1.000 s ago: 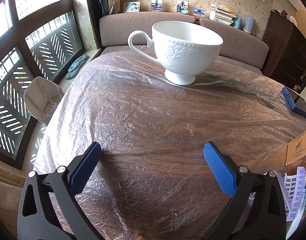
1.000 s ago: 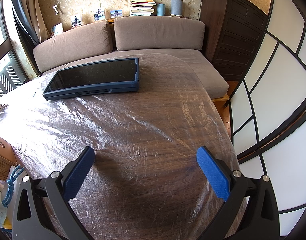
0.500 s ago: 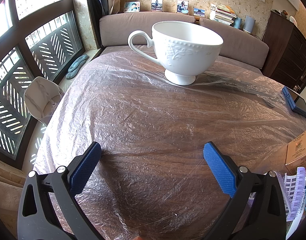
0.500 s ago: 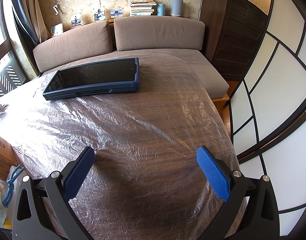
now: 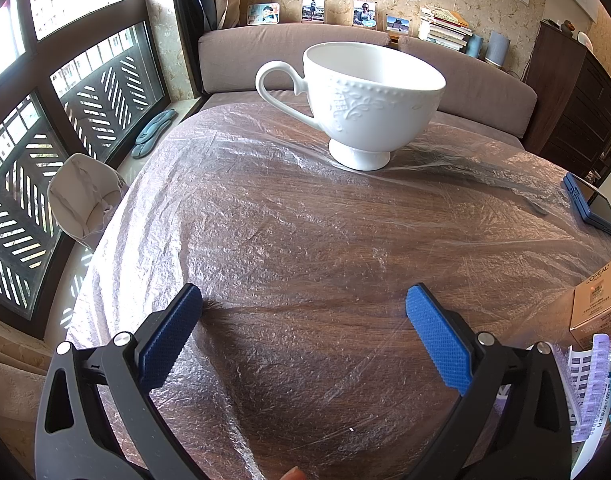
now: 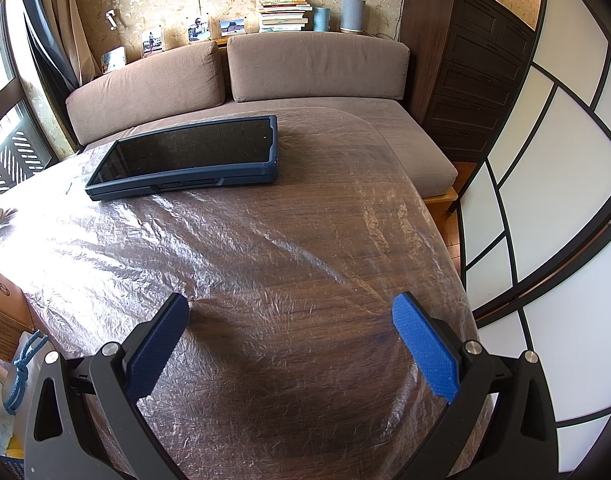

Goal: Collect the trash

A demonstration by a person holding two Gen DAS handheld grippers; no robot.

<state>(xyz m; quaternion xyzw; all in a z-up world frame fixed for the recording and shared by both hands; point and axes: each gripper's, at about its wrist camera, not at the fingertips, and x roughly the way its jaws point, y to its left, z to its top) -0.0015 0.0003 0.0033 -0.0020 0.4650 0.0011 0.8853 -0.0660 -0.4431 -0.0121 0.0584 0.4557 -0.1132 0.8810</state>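
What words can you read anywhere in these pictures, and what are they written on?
"L'OREAL" stands on the tan cardboard box at the table's right edge.
The smaller print lower on that box is too small to read.
The printed paper beside the box is too blurred to read.
The book spines on the ledge behind the sofa are too small to read.
The brown box in the right wrist view has unreadable print.

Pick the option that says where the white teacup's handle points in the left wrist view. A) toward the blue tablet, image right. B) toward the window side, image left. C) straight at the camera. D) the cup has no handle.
B: the white teacup stands upright on the plastic-covered table, and its looped handle juts out on the image-left, window side.
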